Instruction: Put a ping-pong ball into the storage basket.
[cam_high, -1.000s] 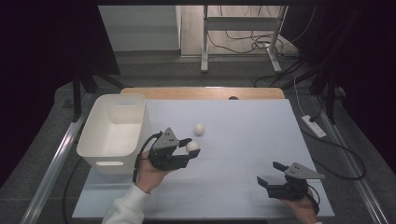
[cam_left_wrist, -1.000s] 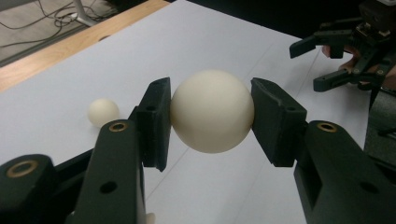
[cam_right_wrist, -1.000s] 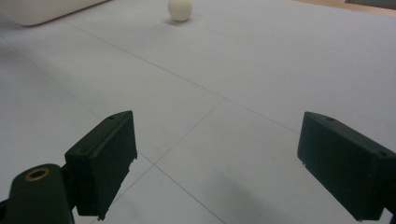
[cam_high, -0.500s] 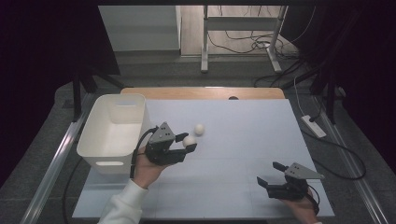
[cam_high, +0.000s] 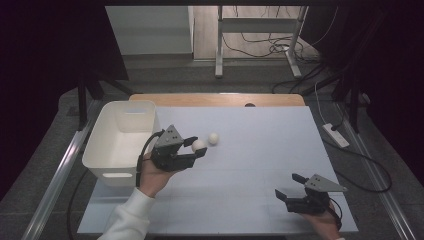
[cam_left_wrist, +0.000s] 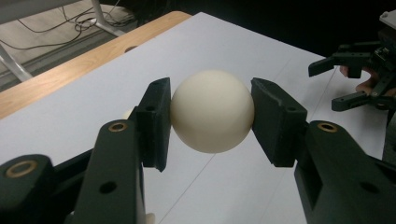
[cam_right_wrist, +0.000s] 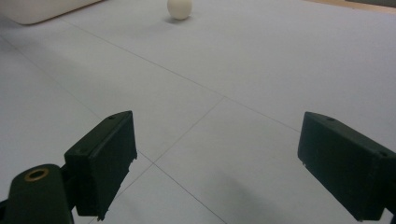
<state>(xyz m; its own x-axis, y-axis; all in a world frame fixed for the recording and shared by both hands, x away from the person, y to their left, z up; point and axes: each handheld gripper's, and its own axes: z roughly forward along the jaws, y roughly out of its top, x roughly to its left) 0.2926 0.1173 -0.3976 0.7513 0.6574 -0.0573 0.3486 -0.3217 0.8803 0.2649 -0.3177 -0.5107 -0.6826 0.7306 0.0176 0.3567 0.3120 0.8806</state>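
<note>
Two white balls: one (cam_left_wrist: 212, 111) clamped in left claw (cam_high: 196, 150), hiding second ball (cam_high: 214, 138) partly in left gripper view; right claw (cam_high: 290, 186) open, empty; no writing legible.

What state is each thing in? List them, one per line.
Left hand-held gripper: shut on the held ball.
Held ball: clamped between the jaws, off the table.
Second ball: loose on the table.
Bin: upright, nothing seen inside.
Right hand-held gripper: open, holding nothing.

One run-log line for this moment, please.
left gripper: shut on ball | right gripper: open, holding nothing | second ball: on table | bin: beside left gripper
</note>
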